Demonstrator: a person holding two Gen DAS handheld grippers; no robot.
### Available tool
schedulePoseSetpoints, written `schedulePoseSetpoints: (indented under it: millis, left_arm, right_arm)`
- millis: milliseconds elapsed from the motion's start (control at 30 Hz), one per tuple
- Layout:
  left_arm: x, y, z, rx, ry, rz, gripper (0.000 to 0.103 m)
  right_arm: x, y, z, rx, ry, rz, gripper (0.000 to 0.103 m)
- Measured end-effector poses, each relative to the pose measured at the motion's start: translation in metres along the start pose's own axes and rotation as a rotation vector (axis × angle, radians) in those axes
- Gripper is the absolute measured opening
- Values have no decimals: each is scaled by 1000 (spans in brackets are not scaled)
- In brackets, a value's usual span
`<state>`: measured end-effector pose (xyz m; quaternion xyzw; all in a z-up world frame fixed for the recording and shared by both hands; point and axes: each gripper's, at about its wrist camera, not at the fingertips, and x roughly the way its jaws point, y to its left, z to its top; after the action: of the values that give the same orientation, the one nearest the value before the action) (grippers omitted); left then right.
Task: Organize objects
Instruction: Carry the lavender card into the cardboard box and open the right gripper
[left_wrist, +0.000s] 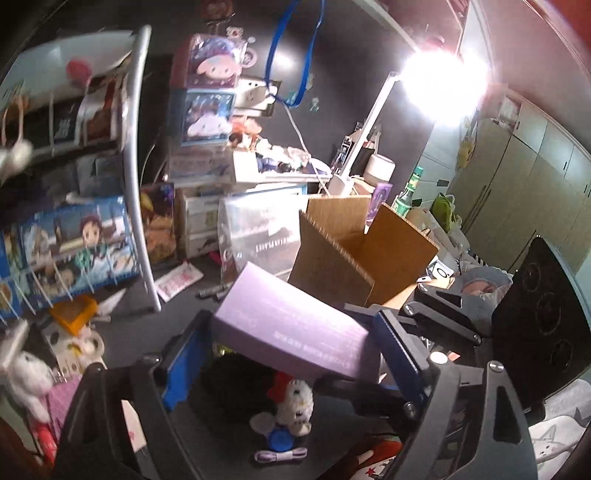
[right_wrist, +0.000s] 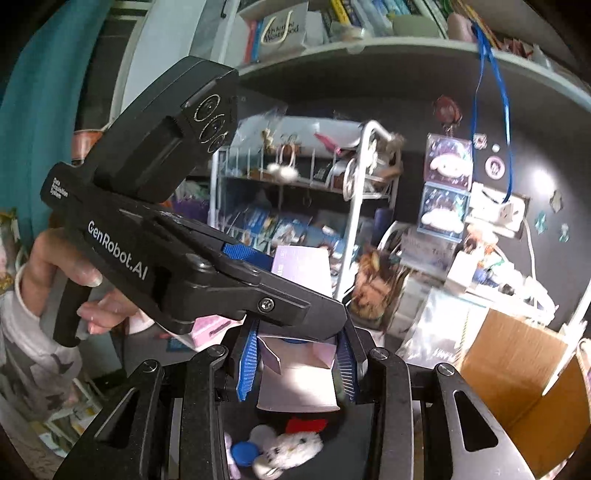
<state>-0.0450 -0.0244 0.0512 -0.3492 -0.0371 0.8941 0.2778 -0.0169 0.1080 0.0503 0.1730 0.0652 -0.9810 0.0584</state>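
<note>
A long lavender box (left_wrist: 295, 325) hangs tilted above the dark desk. My left gripper (left_wrist: 291, 326) is shut across its width, blue pads (left_wrist: 184, 362) against both sides. In the right wrist view my right gripper (right_wrist: 299, 343) is shut on a pale, sunlit box end with a loose flap (right_wrist: 295, 376); it looks like the same lavender box (right_wrist: 301, 264), which shows again above the left gripper (right_wrist: 295, 288) crossing in front. A hand (right_wrist: 55, 266) holds that left tool. An open cardboard box (left_wrist: 369, 258) (right_wrist: 517, 376) stands just beyond.
Below the held box lie a white plush toy with a red bow (left_wrist: 295, 402) (right_wrist: 291, 446) and a blue cap (left_wrist: 280, 439). A wire rack of picture cards (left_wrist: 136, 166) stands left. A lit desk lamp (left_wrist: 369, 129), drawers and clutter fill the back. The right tool's black housing (left_wrist: 535, 314) sits close by.
</note>
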Motion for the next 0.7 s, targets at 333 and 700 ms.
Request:
schedulePoseSetpoints:
  millis: [333,700]
  left_arm:
    - [37,-56,67,121,60,-8,75]
    - [128,-97,110,142,241,-83,75]
  right_arm:
    - [-36,-62,9,98,-19,-105,33]
    - [-57,-140,-12,268,112,-191,33]
